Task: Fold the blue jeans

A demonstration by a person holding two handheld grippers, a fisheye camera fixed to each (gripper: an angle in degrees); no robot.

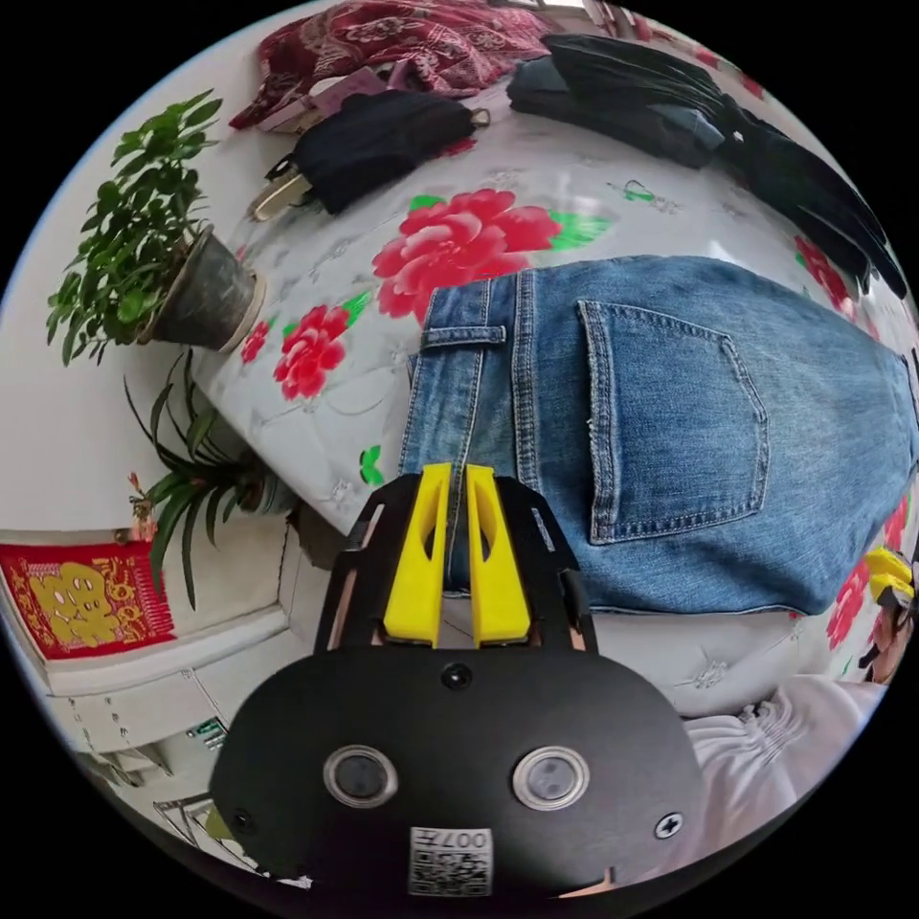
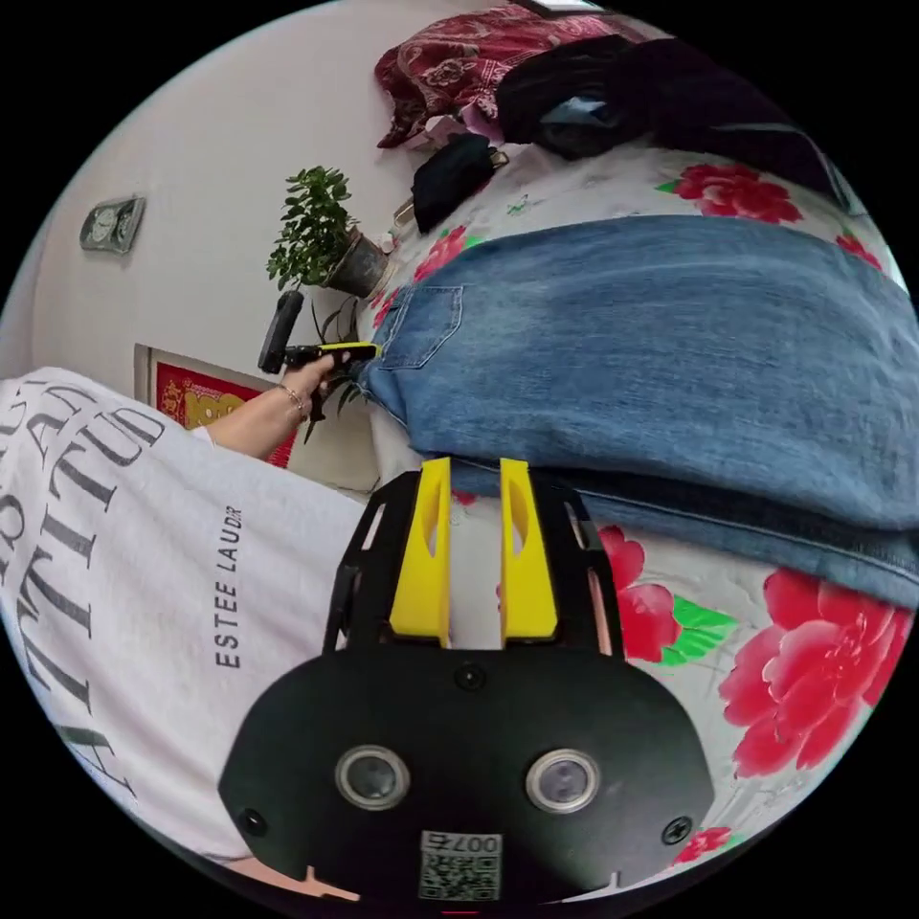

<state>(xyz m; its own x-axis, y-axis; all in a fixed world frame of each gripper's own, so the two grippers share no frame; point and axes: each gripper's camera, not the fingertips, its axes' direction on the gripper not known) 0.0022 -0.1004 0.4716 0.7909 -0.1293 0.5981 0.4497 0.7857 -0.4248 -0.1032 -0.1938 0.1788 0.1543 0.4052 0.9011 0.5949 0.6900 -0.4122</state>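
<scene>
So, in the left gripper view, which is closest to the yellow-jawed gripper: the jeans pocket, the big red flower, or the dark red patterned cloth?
From the left gripper, pinching the jeans' waistband:
1. Stitched blue denim back pocket, just right.
2. Big red printed flower on the cover, past the waistband.
3. Dark red patterned cloth, at the far edge.

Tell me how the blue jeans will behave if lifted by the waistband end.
The blue jeans lie flat, following the flowered sheet, so they will probably hang limp rather than hold shape. The denim looks thick with doubled seams, so likely heavy for cloth. The left gripper sits at the waistband, jaws nearly closed on the fabric.
</scene>
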